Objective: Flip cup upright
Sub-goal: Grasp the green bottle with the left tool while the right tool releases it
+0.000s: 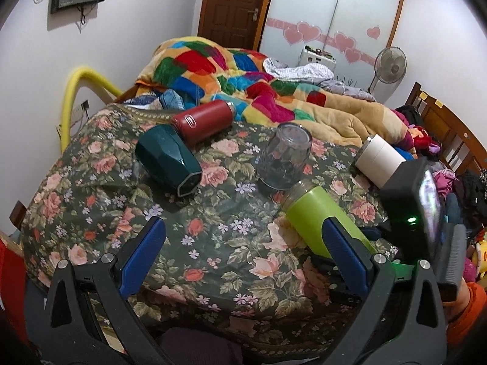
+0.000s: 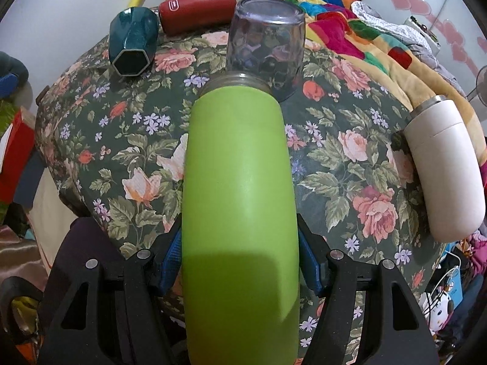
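A lime green cup (image 2: 240, 200) lies on its side on the floral cloth (image 2: 334, 158), its steel rim pointing away. My right gripper (image 2: 240, 261) is shut on its lower body, blue pads pressed on both sides. The same cup shows in the left wrist view (image 1: 322, 216), with the right gripper's black body (image 1: 417, 210) behind it. My left gripper (image 1: 243, 240) is open and empty, hovering over the cloth to the left of the green cup. A clear glass (image 1: 284, 159) stands upside down just beyond the green cup's rim; it also shows in the right wrist view (image 2: 264, 45).
A dark teal faceted cup (image 1: 169, 159) and a red flask (image 1: 202, 121) lie on their sides at the far left. A white flask (image 1: 379, 159) lies at the right. A patchwork blanket (image 1: 243, 76) is piled behind the cloth. Clutter lies off the right edge.
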`<state>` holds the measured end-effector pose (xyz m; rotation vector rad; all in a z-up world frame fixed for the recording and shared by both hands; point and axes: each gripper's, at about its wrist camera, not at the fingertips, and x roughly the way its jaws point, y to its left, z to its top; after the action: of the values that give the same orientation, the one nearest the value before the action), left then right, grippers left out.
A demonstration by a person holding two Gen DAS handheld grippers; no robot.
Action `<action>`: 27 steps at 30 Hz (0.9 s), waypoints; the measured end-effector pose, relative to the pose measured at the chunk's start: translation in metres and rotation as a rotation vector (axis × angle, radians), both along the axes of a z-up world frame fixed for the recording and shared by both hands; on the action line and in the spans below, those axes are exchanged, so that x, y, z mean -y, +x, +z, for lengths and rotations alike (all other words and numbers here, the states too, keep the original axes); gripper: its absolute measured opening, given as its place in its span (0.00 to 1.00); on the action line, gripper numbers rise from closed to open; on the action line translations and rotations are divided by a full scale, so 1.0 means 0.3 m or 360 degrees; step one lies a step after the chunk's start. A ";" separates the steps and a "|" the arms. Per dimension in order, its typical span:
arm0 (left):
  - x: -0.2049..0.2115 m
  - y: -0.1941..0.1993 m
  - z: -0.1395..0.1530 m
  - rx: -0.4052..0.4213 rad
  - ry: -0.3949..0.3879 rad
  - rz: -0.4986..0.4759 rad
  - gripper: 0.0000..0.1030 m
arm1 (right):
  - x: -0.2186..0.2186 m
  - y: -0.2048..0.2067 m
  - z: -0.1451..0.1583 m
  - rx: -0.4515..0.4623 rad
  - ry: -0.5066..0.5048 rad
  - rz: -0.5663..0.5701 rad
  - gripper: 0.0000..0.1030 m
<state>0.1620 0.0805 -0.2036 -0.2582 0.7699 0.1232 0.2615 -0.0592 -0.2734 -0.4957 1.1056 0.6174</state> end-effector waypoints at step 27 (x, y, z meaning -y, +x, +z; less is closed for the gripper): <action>0.211 0.282 -0.194 -0.0512 -0.0505 -0.0142 0.89 | 0.416 -0.151 0.322 0.0463 0.0303 -0.0338 0.64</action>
<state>0.2467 0.0171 -0.2617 -0.5122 1.1207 -0.0447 0.2162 -0.1840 -0.1769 -0.2874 0.8014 0.4423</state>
